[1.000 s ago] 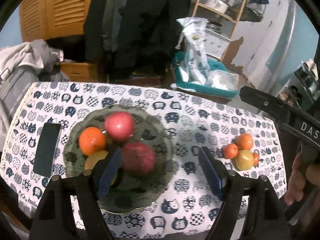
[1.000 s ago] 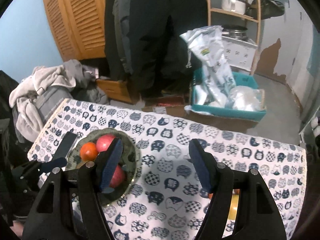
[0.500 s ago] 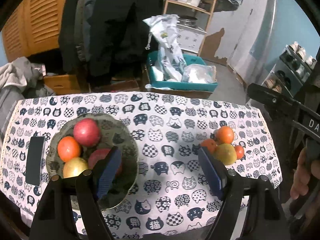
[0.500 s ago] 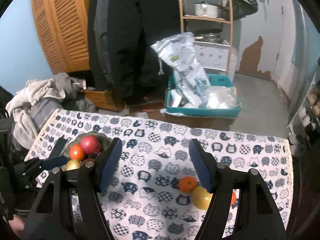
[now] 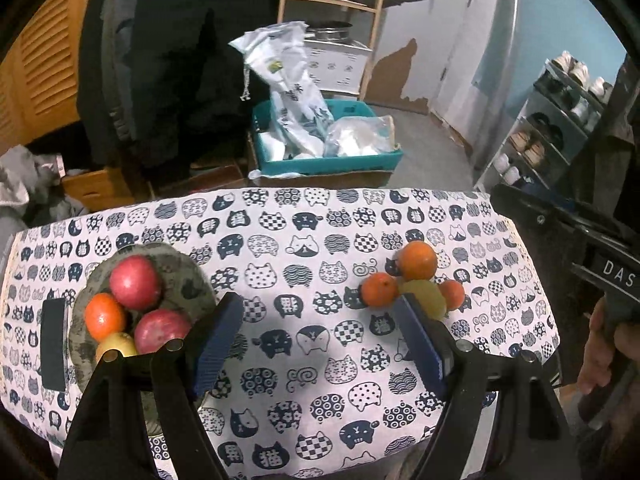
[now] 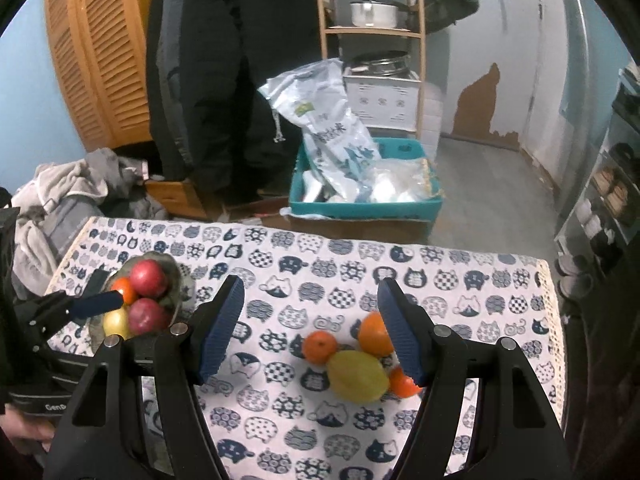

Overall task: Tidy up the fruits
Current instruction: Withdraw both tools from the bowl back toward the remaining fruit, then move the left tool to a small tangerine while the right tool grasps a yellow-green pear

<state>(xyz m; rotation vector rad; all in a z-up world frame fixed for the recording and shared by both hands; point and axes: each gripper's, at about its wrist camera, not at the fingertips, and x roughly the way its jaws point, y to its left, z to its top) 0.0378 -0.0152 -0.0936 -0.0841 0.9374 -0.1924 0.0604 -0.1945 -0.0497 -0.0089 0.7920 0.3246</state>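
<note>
A grey-green bowl at the table's left holds two red apples, an orange and a yellow fruit. On the right of the cat-print cloth lies a loose cluster: a yellow-green fruit among three oranges. My left gripper hovers open over bare cloth between bowl and cluster, nothing in it. My right gripper is open above the cloth just left of the cluster, also empty. The right gripper's body shows at the left wrist view's right edge.
A black phone lies left of the bowl. Beyond the table's far edge stand a teal bin with white bags, dark coats, a wooden shelf and a shoe rack. A hand grips the right tool.
Both grippers have swept to the right across the table, away from the bowl and toward the loose cluster, which now sits near the right fingers. Openings look unchanged.
</note>
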